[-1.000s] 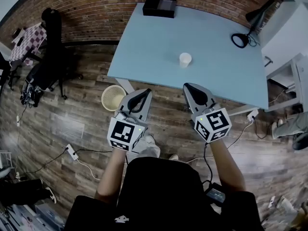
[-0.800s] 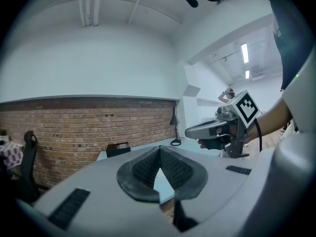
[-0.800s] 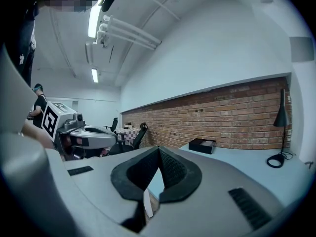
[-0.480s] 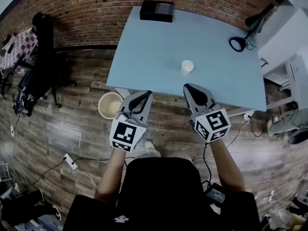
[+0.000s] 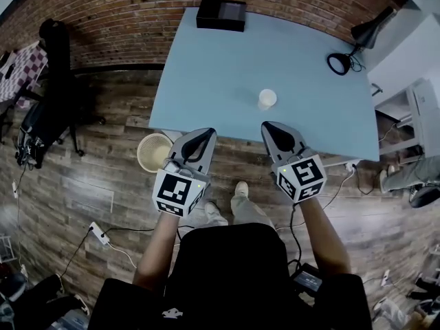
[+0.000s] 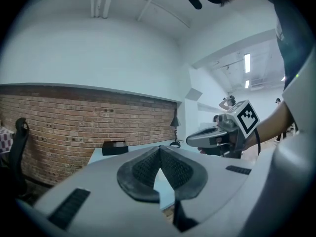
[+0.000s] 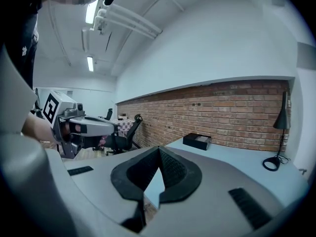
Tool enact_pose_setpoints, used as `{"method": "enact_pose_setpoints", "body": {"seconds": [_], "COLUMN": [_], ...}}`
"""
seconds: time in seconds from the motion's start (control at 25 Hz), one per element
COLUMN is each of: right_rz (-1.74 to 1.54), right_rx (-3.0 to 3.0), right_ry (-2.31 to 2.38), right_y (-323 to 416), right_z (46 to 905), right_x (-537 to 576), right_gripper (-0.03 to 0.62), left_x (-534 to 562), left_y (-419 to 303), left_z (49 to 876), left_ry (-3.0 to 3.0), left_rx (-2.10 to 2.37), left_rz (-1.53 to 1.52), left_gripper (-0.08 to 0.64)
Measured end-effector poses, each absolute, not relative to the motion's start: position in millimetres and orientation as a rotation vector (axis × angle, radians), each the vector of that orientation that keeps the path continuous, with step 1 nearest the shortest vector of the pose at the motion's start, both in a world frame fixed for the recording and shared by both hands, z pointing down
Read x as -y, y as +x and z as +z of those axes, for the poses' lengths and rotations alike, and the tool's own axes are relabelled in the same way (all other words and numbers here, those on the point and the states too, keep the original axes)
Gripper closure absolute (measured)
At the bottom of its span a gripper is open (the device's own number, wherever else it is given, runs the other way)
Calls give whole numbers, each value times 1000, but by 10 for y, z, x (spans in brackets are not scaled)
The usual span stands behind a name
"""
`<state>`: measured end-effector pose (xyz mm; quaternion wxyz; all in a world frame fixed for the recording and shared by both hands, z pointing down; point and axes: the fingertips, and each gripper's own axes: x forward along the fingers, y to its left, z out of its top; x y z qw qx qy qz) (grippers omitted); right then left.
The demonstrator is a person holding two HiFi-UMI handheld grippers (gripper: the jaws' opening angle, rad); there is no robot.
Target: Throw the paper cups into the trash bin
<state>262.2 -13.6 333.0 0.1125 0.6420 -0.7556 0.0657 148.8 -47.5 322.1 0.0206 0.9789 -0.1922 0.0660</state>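
A single white paper cup [image 5: 267, 99] stands upright on the light-blue table [image 5: 227, 67], a little in from its near edge. A cream wicker trash bin [image 5: 154, 151] sits on the wooden floor under the table's near left corner. My left gripper [image 5: 208, 133] hovers shut and empty just short of the table edge, right of the bin. My right gripper [image 5: 269, 127] is shut and empty too, its tip close below the cup. In each gripper view the black pads [image 6: 159, 168] [image 7: 159, 171] meet at their tips with nothing between.
A black box [image 5: 221, 14] lies at the table's far edge by the brick wall. A black desk lamp [image 5: 357, 43] stands at the far right. Black office chairs [image 5: 51, 95] are at the left. A power strip [image 5: 99, 234] and cables lie on the floor.
Both grippers have moved closer to the table with the person stepping forward. The cup now lies nearer the right gripper's tip. Jaws stayed shut.
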Motion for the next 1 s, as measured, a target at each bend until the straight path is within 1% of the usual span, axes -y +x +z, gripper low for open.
{"method": "enact_pose_setpoints", "body": {"seconds": [0.4,0.68,1.0], "right_rz": [269,365,221], "right_rx": [2218,2111,1921], "right_ry": [1777,1542,1183], "right_y": [3132,3552,3723], "right_z": [3641,4172,4823], "right_x": [501,717,960], "right_gripper": [591,589,579], "left_x": [766,986,1122], "left_y": [1802,2065,2169], "left_z": [3314,3442,3613], "left_ry": [2976,2920,2864], "left_rx": [698,782,853], "left_rz": [235,271,351], "left_gripper": [560,560,560]}}
